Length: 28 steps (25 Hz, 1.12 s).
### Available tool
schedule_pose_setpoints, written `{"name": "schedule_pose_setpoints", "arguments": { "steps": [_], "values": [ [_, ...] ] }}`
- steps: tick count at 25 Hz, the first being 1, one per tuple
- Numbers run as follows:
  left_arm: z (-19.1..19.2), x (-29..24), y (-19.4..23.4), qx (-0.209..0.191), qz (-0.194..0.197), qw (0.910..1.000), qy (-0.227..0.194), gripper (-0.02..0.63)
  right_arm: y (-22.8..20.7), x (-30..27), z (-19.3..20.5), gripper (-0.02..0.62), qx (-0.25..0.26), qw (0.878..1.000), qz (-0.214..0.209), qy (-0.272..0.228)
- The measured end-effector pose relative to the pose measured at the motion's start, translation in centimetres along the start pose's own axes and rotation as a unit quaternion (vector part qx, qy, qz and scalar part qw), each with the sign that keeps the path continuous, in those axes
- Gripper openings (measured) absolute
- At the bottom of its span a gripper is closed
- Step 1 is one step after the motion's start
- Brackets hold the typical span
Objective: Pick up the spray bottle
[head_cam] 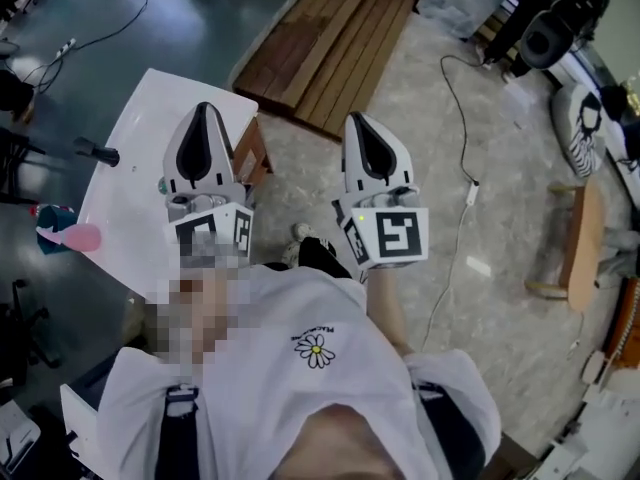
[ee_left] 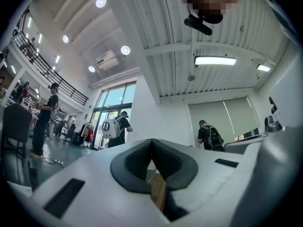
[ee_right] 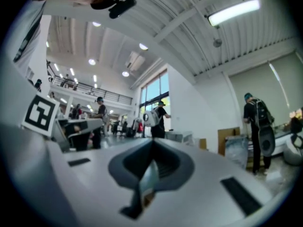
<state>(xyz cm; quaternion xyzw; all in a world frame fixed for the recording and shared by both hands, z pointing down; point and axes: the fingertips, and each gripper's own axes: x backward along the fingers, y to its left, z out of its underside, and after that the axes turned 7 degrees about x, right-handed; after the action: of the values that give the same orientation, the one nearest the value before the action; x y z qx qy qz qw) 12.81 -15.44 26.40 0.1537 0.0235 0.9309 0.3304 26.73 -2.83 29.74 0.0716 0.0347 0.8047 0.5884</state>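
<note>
No spray bottle shows clearly in any view. On the white table [head_cam: 130, 208] at the left lie a dark cylindrical object [head_cam: 97, 152] and a pink and teal object [head_cam: 66, 234]; I cannot tell what either is. My left gripper [head_cam: 206, 108] hangs over the table's right corner with its jaws shut and nothing between them. My right gripper [head_cam: 360, 120] is beside it over the floor, also shut and holding nothing. Both gripper views look level into a large hall, past the closed left gripper [ee_left: 151, 141] and right gripper [ee_right: 152, 143].
Wooden planks [head_cam: 335, 38] lie on the floor beyond the grippers. A white cable [head_cam: 465, 178] runs across the floor, with a wooden bench [head_cam: 585, 243] at the right. Several people [ee_left: 118, 126] stand and walk in the hall.
</note>
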Motion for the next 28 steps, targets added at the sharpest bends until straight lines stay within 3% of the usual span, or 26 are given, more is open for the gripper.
{"name": "schedule_pose_setpoints", "arguments": {
  "steps": [6, 12, 19, 23, 28],
  "values": [
    [-0.4, -2.2, -0.6, -0.037, -0.014, 0.9992, -0.007, 0.018, 0.5, -4.5, 0.0, 0.029, -0.004, 0.998, -0.062, -0.004],
    [0.5, -2.9, 1.3, -0.042, -0.052, 0.9977, 0.013, 0.018, 2.0, -7.9, -0.4, 0.029, 0.003, 0.994, -0.111, -0.018],
    [-0.6, -2.2, 3.7, -0.063, -0.109, 0.9920, 0.006, 0.018, 4.2, -10.5, -1.4, 0.029, -0.003, 0.984, -0.175, -0.037],
    [-2.2, 0.6, 7.0, -0.088, -0.181, 0.9796, -0.008, 0.018, 7.7, -12.5, -2.4, 0.029, -0.005, 0.970, -0.236, -0.058],
    [-4.2, 5.9, 12.0, -0.107, -0.281, 0.9535, -0.019, 0.018, 13.8, -13.6, -4.0, 0.029, -0.038, 0.940, -0.328, -0.083]
  ]
}}
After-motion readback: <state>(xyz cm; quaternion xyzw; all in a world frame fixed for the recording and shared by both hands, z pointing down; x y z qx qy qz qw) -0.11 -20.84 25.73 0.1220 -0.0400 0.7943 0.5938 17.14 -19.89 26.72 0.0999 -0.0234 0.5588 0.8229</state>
